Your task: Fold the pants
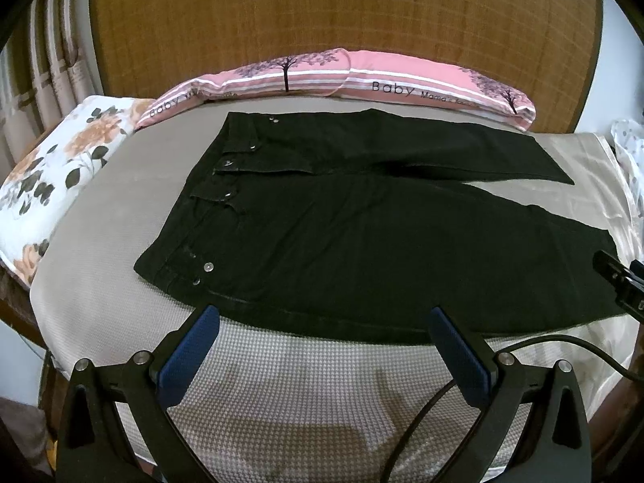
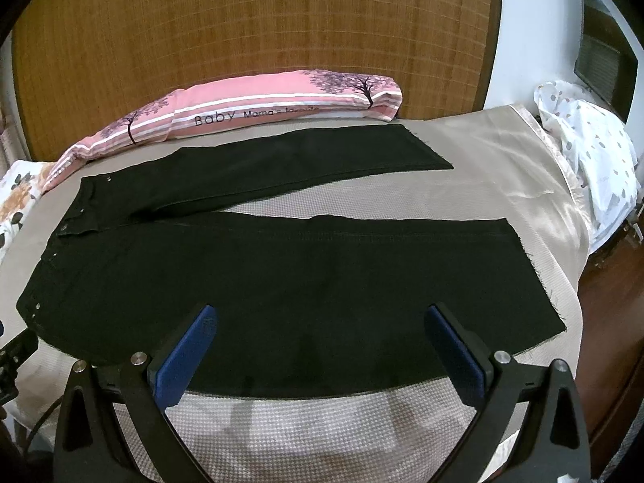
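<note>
**Pants laid flat, both grippers waiting at the near edge**

A bed (image 1: 120, 241) with a beige houndstooth cover stands against a wooden headboard (image 2: 241, 40), and on it the black pants (image 1: 362, 241) lie spread out and unfolded. Their long axis runs left to right across both views: the waistband (image 1: 193, 237) with its metal studs at the left, the two legs splitting toward the right, hems ending short of a satiny sheet (image 2: 503, 153). The far leg (image 2: 302, 161) angles away from the near leg (image 2: 322, 273), with a wedge of cover showing between them.

The left gripper (image 1: 322, 322) hovers with jaws spread wide and nothing between them, just in front of the near side seam, close to the waist end. The right gripper (image 2: 320, 318) is likewise spread and empty, over the near leg's lower edge, nearer the hems. So the garment lies straight ahead of both, each arm serving its own end. The likely first fold is near leg onto far leg.

Behind the pants sits a pink pillow (image 1: 362, 76), touching or just beside the far leg; a floral pillow (image 1: 52, 185) lies left. There are no containers in view.
</note>
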A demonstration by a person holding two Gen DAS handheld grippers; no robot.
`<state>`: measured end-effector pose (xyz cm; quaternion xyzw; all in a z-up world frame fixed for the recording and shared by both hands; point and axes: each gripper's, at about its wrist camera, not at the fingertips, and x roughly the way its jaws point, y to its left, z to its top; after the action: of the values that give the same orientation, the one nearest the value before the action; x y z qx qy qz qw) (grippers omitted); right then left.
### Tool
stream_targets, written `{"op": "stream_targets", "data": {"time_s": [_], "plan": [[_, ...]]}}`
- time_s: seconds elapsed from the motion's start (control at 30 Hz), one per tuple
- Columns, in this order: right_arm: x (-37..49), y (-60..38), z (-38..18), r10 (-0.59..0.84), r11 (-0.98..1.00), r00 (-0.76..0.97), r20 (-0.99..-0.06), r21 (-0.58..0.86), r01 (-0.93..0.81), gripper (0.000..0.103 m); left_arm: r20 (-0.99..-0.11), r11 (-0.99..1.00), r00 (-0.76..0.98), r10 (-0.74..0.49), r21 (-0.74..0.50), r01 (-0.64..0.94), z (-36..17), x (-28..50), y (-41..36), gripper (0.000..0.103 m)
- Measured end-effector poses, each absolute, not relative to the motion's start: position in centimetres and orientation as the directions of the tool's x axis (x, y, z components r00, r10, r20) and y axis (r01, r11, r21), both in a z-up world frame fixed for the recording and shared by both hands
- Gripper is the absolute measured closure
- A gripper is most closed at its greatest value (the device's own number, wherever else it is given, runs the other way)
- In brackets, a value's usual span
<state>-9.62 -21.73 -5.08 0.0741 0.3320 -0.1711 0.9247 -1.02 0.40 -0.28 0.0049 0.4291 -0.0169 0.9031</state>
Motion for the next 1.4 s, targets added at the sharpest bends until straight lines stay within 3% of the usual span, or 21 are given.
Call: {"op": "stream_targets", "data": {"time_s": [1.17,1.4], "plan": [[-9.6,-21.3,-5.4,-0.214,0.952,0.764,-0.609,0.044,0.303,0.001,-0.752,0.999,0.659,0.012,-0.017,-0.038,0.6,2.3,3.2,0.0],[-7.1,-23.4,-4.9,-0.184,0.938,0.738,-0.649,0.109,0.33,0.011,-0.745,0.999,0.667,0.026,-0.003,-0.042,1.4,7.0,5.9,0.008]]}}
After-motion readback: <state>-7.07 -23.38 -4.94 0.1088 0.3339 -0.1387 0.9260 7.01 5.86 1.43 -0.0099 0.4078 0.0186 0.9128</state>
